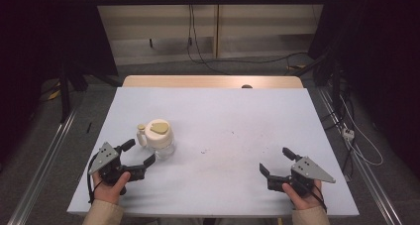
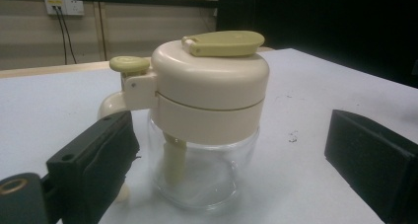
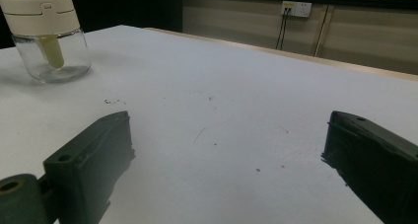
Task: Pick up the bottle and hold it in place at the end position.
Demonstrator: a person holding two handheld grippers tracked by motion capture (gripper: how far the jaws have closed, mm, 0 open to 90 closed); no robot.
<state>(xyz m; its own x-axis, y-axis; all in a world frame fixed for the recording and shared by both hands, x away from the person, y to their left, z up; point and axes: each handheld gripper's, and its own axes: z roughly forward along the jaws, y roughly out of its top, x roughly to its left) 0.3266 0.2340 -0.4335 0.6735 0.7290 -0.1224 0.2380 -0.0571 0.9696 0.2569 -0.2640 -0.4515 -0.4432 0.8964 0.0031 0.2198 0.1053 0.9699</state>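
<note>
I hold my left tool wide, the jar just ahead between its jaws, untouched. My right tool gapes wide too, well apart from it on the bench.

Clear glass jar, glossy plastic lid

Jar left of centre on the bench, tongs at the near edge.

The jar stands upright on the bench, left of its middle. The left tongs lie just before it at the near left, jaws spread toward it, one jaw on either side of its near face without touching. The right tongs sit well apart at the near right, bare bench between their jaws. A wall socket lies behind the bench.
</note>
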